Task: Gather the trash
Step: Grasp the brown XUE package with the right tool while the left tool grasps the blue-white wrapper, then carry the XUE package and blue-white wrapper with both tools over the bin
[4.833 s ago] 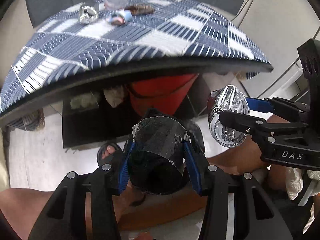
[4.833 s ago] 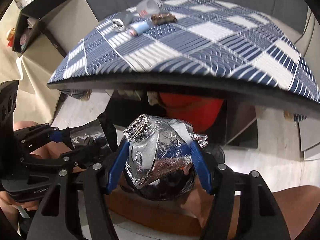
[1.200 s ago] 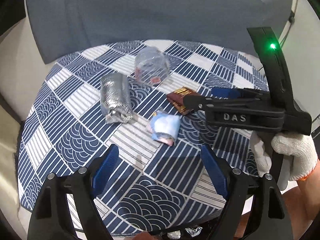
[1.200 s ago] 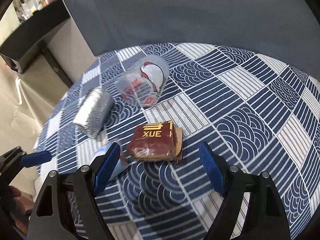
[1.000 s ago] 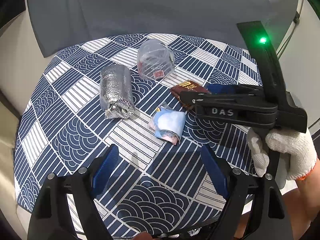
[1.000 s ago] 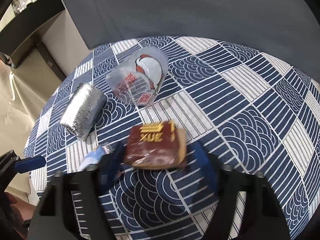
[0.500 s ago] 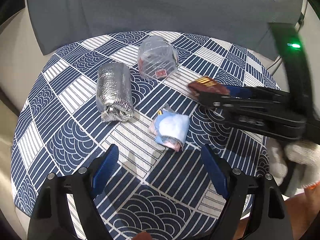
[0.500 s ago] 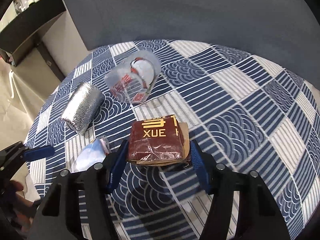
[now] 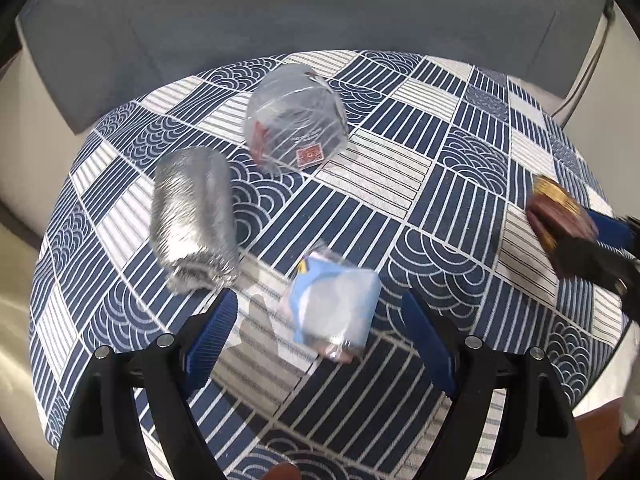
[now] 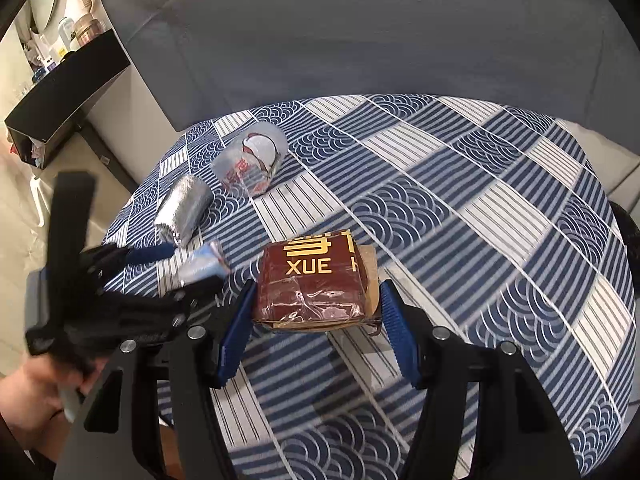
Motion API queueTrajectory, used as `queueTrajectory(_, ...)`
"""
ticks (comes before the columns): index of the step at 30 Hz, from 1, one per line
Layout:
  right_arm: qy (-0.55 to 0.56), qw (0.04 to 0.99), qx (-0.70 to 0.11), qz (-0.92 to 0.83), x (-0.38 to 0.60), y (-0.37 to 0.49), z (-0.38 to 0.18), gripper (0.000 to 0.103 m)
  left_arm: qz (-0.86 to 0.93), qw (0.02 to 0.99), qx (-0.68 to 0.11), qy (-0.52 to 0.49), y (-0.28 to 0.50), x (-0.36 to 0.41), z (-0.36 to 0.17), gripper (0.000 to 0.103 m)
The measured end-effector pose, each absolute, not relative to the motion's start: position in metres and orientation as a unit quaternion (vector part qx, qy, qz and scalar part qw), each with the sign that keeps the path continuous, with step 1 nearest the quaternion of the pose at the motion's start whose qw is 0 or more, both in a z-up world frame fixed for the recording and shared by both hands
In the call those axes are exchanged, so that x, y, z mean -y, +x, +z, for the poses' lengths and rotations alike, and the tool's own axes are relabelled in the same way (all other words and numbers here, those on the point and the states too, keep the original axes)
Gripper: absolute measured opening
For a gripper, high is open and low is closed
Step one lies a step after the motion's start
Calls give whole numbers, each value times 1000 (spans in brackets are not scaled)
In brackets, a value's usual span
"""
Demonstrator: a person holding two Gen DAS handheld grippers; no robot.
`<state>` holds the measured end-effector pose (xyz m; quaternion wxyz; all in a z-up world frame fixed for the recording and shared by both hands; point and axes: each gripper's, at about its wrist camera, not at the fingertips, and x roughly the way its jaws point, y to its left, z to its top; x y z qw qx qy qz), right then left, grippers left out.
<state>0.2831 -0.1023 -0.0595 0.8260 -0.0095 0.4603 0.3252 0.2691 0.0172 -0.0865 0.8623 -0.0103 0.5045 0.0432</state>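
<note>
Bench (image 9: 460, 168) with blue-and-white patterned cloth carries all four trash pieces; no bin or bag in view, so we can't say where they end up.

Clear plastic cup (image 9: 296, 120) lies on its side at the far end, looks empty. Crumpled foil roll (image 9: 194, 216) lies just beside it, nearer our left.

Right gripper (image 10: 316, 320) has jaws pinching the brown "XUE" wrapper (image 10: 314, 280), which looks lifted off the cloth.

Left gripper (image 9: 318, 338) has jaws spread, bracketing the light blue wrapper (image 9: 332, 312) without touching it.

Risks, as we judge them:
- The brown wrapper is flat and glossy, held by its edges; it could buckle and slip out.
- The blue wrapper is soft and low; the jaws may snag the cloth and drag it.
- A cloth tug could roll the cup or foil.
</note>
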Motion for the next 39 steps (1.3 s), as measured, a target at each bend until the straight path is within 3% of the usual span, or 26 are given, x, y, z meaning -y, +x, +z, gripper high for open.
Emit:
queueTrajectory(3,-1,823,-466,325,114,275,-62,61,46,861,-507,-4,275,-15,-90,80)
queueTrajectory(6,7,821,-469,326,121,269,-64,61,45,859,-510,-1,279,-12,-93,62)
queueTrajectory(9,10,819,-471,327,124,265,-65,61,42,859,-510,-2,280,-11,-96,54)
queueTrajectory(23,15,813,-477,333,120,251,-69,61,25,870,-491,-33,258,-18,-77,53)
queueTrajectory(39,14,804,-484,346,115,191,-72,61,-7,866,-495,-68,165,-12,-50,53)
